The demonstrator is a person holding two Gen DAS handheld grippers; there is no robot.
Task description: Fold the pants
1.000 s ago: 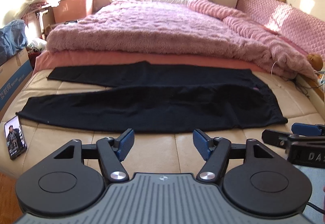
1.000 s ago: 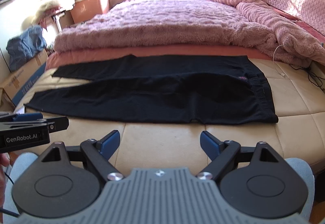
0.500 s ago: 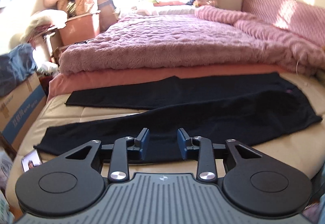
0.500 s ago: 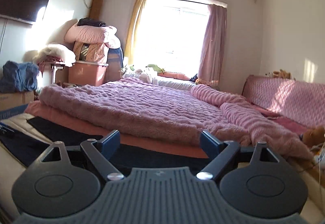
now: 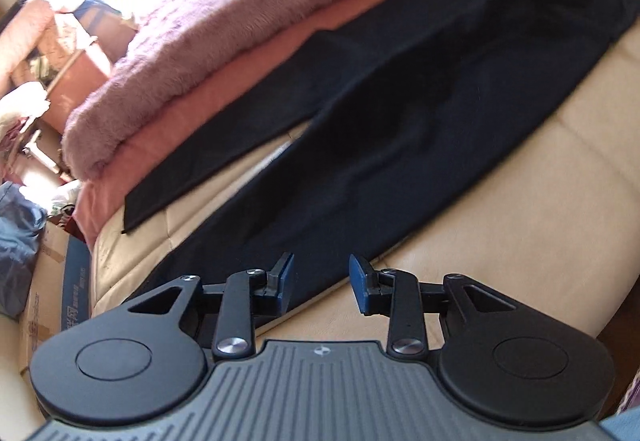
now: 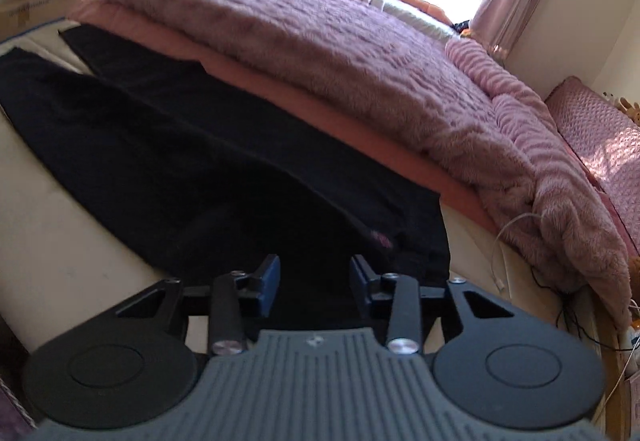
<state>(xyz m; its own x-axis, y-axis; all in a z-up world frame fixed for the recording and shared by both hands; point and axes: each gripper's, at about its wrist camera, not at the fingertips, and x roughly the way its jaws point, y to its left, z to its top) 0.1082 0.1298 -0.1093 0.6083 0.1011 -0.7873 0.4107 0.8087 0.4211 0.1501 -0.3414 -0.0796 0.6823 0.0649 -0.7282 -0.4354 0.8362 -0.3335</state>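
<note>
Black pants (image 5: 400,113) lie flat and spread out on the beige mattress (image 5: 520,221), legs apart, waistband at the far right. My left gripper (image 5: 320,285) is open and empty, low over the hem end of the near leg. In the right wrist view the pants (image 6: 180,161) fill the middle, with a small pink label (image 6: 380,239) near the waistband. My right gripper (image 6: 314,285) is open and empty, just above the waistband end of the pants.
A fluffy pink blanket (image 6: 320,53) over a salmon sheet (image 5: 200,101) covers the bed behind the pants. A cardboard box (image 5: 44,289) and blue clothes stand at the left. A white cable (image 6: 500,241) lies at the mattress's right edge.
Both grippers have tilted and dropped close to the pants, the left toward the near leg's hem, the right toward the waistband. The left jaws have opened wider; the right jaws have narrowed somewhat.
</note>
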